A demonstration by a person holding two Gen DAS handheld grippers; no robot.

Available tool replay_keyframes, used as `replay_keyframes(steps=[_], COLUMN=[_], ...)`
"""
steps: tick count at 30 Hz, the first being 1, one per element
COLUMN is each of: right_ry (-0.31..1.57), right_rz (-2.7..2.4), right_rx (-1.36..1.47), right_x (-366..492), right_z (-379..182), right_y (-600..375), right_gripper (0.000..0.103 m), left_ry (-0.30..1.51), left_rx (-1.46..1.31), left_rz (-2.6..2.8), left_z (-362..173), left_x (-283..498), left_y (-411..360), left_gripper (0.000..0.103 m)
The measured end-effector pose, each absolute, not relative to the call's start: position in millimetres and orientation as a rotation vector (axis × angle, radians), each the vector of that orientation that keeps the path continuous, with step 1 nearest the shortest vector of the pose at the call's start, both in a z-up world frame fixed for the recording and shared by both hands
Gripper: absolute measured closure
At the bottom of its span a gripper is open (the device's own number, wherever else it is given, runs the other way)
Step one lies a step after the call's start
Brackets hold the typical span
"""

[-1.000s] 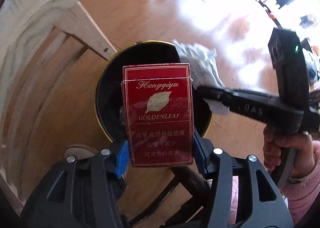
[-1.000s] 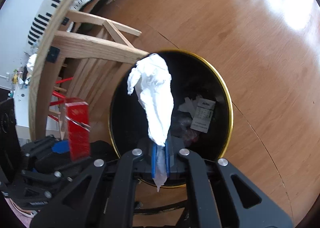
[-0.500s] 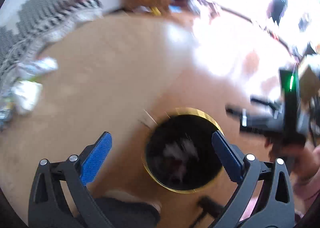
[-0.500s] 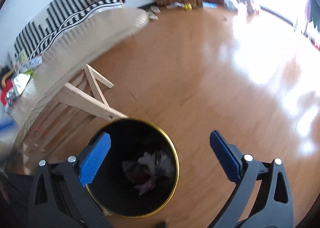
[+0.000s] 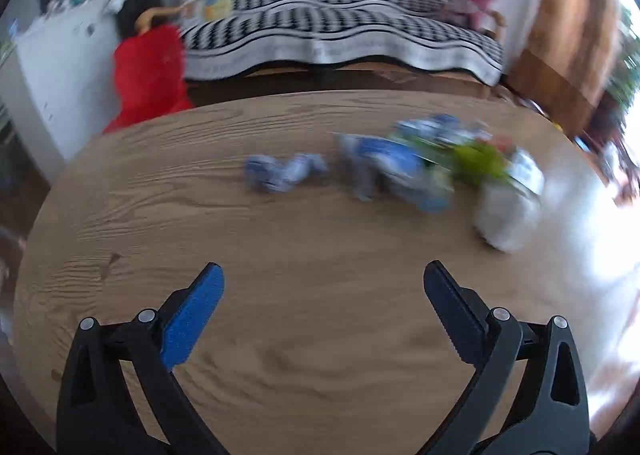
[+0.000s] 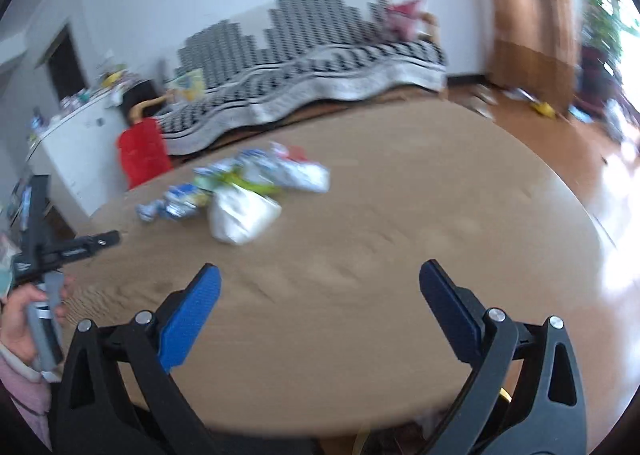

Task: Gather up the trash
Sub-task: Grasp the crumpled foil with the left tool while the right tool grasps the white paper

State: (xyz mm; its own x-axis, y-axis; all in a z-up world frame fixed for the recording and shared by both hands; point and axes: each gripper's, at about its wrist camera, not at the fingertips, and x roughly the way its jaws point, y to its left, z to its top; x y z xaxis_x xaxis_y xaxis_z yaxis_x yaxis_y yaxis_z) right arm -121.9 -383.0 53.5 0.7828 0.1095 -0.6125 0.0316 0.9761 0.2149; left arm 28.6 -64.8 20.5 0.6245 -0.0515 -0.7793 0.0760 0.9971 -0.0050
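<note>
Both views are blurred by motion. Several pieces of trash lie on the round wooden table (image 5: 280, 335): a small blue-grey crumpled wrapper (image 5: 284, 173), a blue and white bag (image 5: 396, 171), a green piece (image 5: 480, 161) and a white crumpled paper (image 5: 504, 219). The same pile shows in the right wrist view, with the white paper (image 6: 242, 213) nearest. My left gripper (image 5: 324, 295) is open and empty above the near table. My right gripper (image 6: 320, 295) is open and empty above the table (image 6: 400, 255). The left gripper's body (image 6: 60, 251) shows at the right view's left edge.
A sofa with a black-and-white cover (image 5: 340, 35) stands behind the table. A red object (image 5: 148, 71) and a white cabinet (image 5: 60, 67) are at the back left. Bright wooden floor (image 6: 580, 143) lies to the right.
Both grippers opened over the black bin and dropped the red cigarette pack and the white tissue into it. They then swung up to face the table with the trash pile.
</note>
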Motion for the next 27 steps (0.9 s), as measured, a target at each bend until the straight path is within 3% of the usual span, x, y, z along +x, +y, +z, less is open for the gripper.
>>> replay_keyframes(steps=[16, 17, 18, 19, 20, 21, 27], right_ry=[0.863, 0.880, 0.904, 0.904, 0.901, 0.901, 0.860], right_rz=[0.064, 0.074, 0.090, 0.098, 0.098, 0.099, 0.114], right_rx=[0.115, 0.144, 0.181, 0.210, 0.206, 0.197, 0.186], right_x=[60, 65, 69, 70, 70, 70, 56], right_z=[-17, -22, -26, -28, -28, -28, -20], right_y=[-281, -284, -287, -290, -290, -290, -292], right_gripper=[0.008, 0.010, 0.020, 0.021, 0.021, 0.022, 0.024], left_ry=[0.947, 0.942, 0.933, 0.926, 0.929, 0.959, 0.940], left_rx=[0.149, 0.150, 0.141, 0.120, 0.084, 0.074, 0.049], left_rz=[-0.094, -0.095, -0.102, -0.120, -0.160, -0.171, -0.183], left_z=[-33, -33, -34, -33, -33, -37, -29], left_x=[147, 151, 156, 156, 158, 161, 152], left_y=[-32, -32, -31, -30, -29, -29, -30], left_gripper=[0.006, 0.006, 0.006, 0.013, 0.043, 0.055, 0.062])
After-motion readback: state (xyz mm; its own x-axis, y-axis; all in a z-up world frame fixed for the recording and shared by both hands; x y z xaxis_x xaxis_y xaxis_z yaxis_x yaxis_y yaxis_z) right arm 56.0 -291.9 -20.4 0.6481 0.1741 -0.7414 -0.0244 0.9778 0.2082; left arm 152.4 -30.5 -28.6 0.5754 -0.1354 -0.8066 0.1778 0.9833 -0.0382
